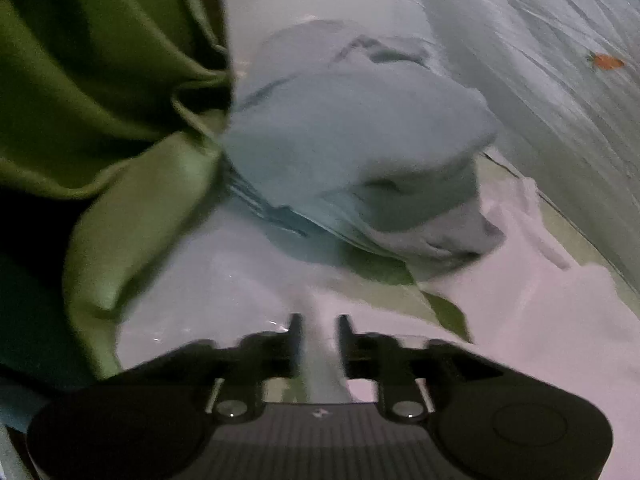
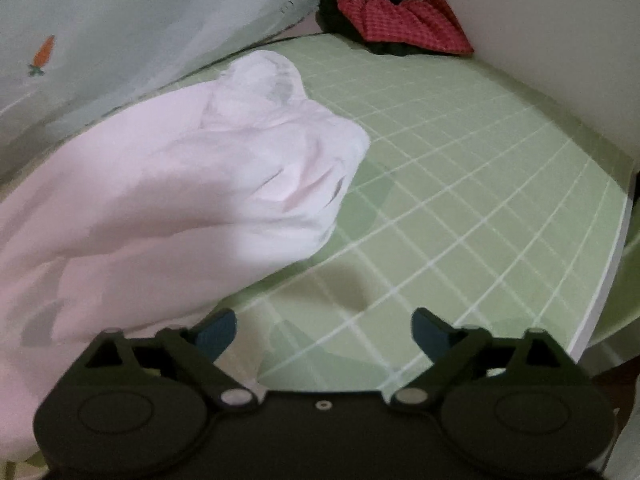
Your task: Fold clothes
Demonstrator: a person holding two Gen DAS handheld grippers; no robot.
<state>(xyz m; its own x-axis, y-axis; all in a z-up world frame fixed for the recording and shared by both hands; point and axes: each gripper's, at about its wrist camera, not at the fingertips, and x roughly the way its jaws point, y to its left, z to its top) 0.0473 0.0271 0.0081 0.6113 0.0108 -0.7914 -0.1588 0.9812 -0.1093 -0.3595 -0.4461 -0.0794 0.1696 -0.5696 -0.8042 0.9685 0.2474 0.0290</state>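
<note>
A pale pink garment (image 2: 168,200) lies bunched on the green gridded mat (image 2: 460,184). In the left wrist view my left gripper (image 1: 319,328) is shut on a fold of this pink garment (image 1: 520,320), which spreads out ahead and to the right. A light grey-blue garment (image 1: 360,152) lies crumpled just beyond it. My right gripper (image 2: 324,330) is open and empty, hovering over bare mat just right of the pink garment's edge.
A green cloth (image 1: 100,120) hangs at the left of the left wrist view. A sheer white curtain (image 2: 140,20) with a carrot print runs along the far side. A red and black cloth (image 2: 396,20) lies at the mat's far corner by a white wall.
</note>
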